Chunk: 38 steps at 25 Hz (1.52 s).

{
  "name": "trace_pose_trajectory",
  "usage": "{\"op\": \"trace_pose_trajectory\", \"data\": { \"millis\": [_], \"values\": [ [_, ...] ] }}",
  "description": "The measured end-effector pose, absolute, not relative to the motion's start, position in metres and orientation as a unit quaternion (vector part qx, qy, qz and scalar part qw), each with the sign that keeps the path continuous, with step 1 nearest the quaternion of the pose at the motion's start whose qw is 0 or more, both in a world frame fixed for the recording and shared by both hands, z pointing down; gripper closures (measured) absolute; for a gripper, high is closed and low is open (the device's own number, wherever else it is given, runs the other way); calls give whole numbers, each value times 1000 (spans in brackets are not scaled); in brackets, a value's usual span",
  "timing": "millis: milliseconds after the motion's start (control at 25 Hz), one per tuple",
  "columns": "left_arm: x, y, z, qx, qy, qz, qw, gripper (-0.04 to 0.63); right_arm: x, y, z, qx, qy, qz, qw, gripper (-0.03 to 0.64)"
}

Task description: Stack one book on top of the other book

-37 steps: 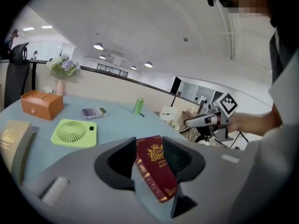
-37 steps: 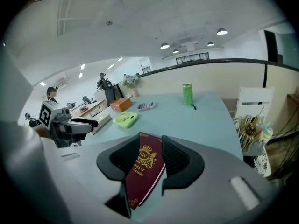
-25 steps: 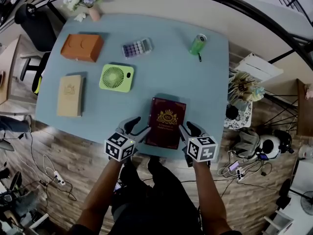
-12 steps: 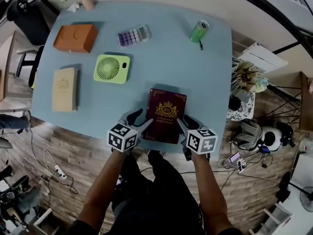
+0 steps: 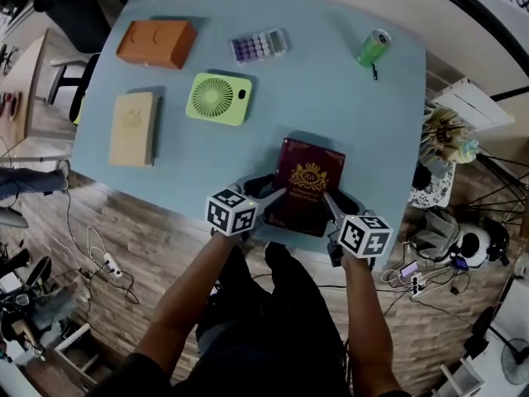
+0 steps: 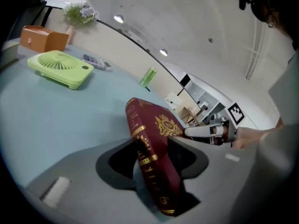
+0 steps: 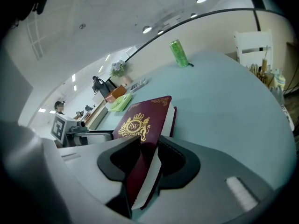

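A dark red book (image 5: 310, 184) with a gold crest lies flat at the blue table's (image 5: 331, 98) near edge. My left gripper (image 5: 269, 198) is at its near left corner, and its jaws are closing with the spine (image 6: 159, 129) between the pads. My right gripper (image 5: 335, 205) is at the near right corner, its jaws also closing, one on the cover (image 7: 145, 120) and one under the page edge. In both gripper views the pads touch the book. A tan book (image 5: 134, 128) lies flat near the table's left edge, well away from both grippers.
A green fan (image 5: 218, 98) lies between the two books. An orange box (image 5: 157, 43), a calculator (image 5: 259, 45) and a green can (image 5: 373, 48) sit along the far side. The table's near edge runs just under the grippers. Cables and clutter cover the floor.
Both grippers have sunk and slid in over the red book's near corners, and their jaws have narrowed around it. The book has stayed in place on the table.
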State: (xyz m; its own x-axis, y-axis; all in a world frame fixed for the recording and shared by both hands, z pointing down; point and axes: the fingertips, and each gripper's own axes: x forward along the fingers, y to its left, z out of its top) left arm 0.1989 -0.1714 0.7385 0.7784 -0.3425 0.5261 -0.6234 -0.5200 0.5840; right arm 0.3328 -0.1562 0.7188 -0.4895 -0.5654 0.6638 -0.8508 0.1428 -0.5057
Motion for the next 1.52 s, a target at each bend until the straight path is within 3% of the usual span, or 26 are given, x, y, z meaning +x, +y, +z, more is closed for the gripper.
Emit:
{"op": "trace_pose_trajectory", "data": {
  "millis": [920, 1520],
  "values": [
    [84, -202, 646, 843, -407, 160, 314, 360, 220, -217, 624, 422, -823, 357, 132, 529],
    [-76, -194, 576, 819, -497, 112, 265, 360, 56, -229, 551, 349, -881, 291, 130, 532]
  ]
}}
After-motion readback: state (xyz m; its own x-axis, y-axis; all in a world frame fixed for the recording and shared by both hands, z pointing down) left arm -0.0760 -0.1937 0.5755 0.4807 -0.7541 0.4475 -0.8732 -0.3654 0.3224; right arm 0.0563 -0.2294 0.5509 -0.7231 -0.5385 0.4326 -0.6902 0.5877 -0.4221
